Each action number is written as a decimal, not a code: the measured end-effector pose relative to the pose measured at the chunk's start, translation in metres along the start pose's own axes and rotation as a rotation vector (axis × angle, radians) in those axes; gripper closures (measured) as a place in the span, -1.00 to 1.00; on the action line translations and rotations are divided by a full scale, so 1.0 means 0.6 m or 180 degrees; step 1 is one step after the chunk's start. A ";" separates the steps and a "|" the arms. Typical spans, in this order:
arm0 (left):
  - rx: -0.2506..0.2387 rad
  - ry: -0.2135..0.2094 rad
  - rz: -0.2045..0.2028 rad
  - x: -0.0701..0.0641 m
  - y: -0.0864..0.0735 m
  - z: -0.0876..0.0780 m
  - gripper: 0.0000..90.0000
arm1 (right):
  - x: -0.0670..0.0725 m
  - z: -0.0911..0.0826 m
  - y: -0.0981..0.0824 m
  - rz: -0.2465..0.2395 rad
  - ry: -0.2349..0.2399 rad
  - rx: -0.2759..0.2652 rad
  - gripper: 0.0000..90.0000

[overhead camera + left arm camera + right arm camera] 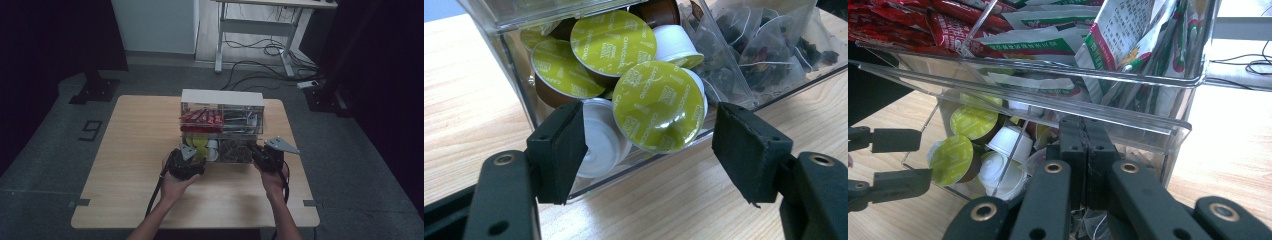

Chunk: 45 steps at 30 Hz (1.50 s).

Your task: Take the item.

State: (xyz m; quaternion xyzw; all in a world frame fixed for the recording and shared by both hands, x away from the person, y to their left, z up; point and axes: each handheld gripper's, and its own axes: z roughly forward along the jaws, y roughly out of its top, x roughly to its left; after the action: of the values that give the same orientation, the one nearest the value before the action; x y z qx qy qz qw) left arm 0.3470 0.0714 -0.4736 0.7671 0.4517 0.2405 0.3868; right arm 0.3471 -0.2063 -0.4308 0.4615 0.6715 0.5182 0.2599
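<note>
Clear acrylic organizer [222,97] sits on the bench [130,150], toward its far edge. Lower drawer [519,60] of the organizer holds green-lidded coffee capsules [656,105] on its left side and tea sachets [769,45] on its right; upper tier holds red sachets [908,20]. Left gripper [649,145] at the drawer's front left corner, jaws wide, flanking the nearest capsule without pressing on it. Right gripper [1083,160] at the organizer's front right, jaws pressed together, nothing seen between them.
</note>
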 end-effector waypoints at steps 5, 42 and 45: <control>-0.0004 0.0001 0.0004 -0.003 0.002 0.006 -0.35 | 0.000 0.000 0.000 0.0001 0.0003 0.0000 0.97; 0.0010 0.0102 0.0102 -0.020 0.008 0.050 -0.24 | -0.003 0.000 0.000 0.0017 0.0016 -0.0009 0.97; -0.0008 0.0092 0.0101 -0.020 0.006 0.051 -0.17 | -0.004 0.000 0.000 0.0020 0.0016 -0.0014 0.97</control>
State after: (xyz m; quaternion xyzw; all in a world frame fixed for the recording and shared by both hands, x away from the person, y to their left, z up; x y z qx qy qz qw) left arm 0.3651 0.0486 -0.4886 0.7702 0.4447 0.2582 0.3773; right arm 0.3480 -0.2082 -0.4314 0.4618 0.6695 0.5216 0.2576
